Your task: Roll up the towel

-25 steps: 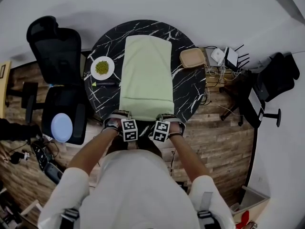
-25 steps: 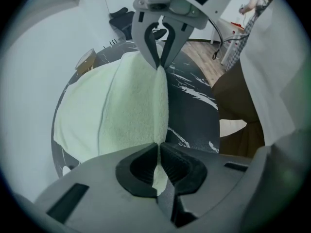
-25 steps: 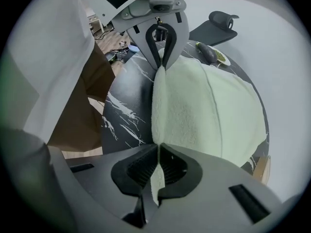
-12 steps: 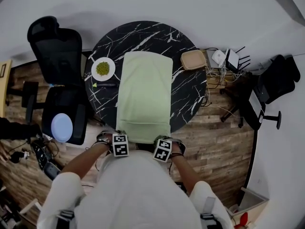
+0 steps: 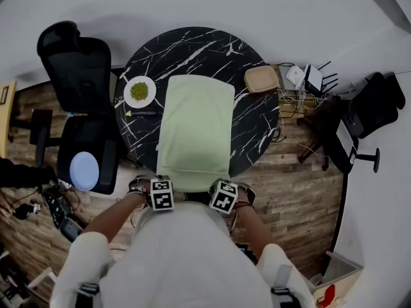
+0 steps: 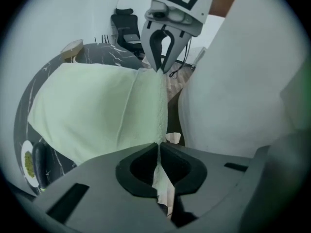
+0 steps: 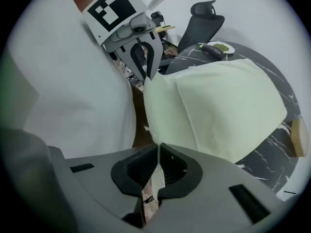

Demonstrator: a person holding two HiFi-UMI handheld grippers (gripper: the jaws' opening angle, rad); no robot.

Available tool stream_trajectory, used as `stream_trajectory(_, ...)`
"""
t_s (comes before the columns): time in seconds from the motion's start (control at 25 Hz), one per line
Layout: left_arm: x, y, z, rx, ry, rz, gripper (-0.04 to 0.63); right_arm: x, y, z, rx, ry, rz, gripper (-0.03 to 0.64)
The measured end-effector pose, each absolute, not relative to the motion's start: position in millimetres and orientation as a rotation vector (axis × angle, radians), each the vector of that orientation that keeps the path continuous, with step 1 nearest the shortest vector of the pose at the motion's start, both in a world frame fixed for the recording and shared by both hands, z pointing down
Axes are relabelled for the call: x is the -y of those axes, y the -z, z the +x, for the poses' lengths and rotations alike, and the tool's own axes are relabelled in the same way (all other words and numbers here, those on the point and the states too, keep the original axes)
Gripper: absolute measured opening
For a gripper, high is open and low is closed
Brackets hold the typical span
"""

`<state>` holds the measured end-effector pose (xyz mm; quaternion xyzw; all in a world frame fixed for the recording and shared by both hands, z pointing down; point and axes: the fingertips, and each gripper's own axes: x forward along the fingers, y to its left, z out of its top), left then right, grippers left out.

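Note:
A pale green towel [image 5: 194, 127] lies lengthwise on the round black marble table [image 5: 253, 124], and its near end hangs past the table's near edge. My left gripper [image 5: 160, 187] is shut on the towel's near left corner [image 6: 158, 130]. My right gripper [image 5: 222, 188] is shut on the near right corner [image 7: 156, 130]. The near hem is stretched taut between them, close to the person's body. In the left gripper view the right gripper [image 6: 160, 68] pinches the hem's far end. The right gripper view shows the left gripper [image 7: 145, 77] doing the same.
A white plate of green food [image 5: 139, 92] and a dark utensil [image 5: 142, 113] sit left of the towel. A tan container [image 5: 260, 79] sits at the table's right rim. A black office chair [image 5: 80, 76] stands to the left. Cables and devices [image 5: 302, 77] lie on the floor to the right.
Both grippers have drawn back toward the person's body and lifted, pulling the towel along the table. Its far edge has slid nearer, and more bare marble shows beyond it.

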<state>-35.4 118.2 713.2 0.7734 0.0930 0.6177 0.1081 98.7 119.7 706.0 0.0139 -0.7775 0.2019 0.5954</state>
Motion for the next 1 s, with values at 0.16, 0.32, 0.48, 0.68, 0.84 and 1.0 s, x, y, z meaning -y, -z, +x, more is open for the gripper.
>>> stream_trajectory(0.16, -66, -697, -30, -0.111, -1.836, 2.37, 0.014, -72, -689, 103, 1.827, -0.352, 0.135, 0.006)
stream_trajectory(0.32, -10, -693, -28, 0.0, -1.9, 2.443, 0.014, -15, -689, 108, 1.812, -0.192, 0.249, 0.007)
stream_trajectory(0.48, 27, -698, -23, 0.033, -1.984, 2.486, 0.014, 30, -697, 111, 1.771, -0.068, 0.296, 0.007)
stream_trajectory(0.68, 66, -710, -20, 0.224, -2.036, 2.528, 0.014, 71, -705, 115, 1.742, 0.049, 0.396, 0.008)
stream_trajectory(0.84, 86, -722, -19, 0.428, -2.078, 2.542, 0.014, 83, -717, 115, 1.737, 0.091, 0.449, 0.008)
stream_trajectory(1.0, 89, -727, -20, 0.48, -2.083, 2.535, 0.014, 86, -723, 115, 1.733, 0.095, 0.475, 0.008)
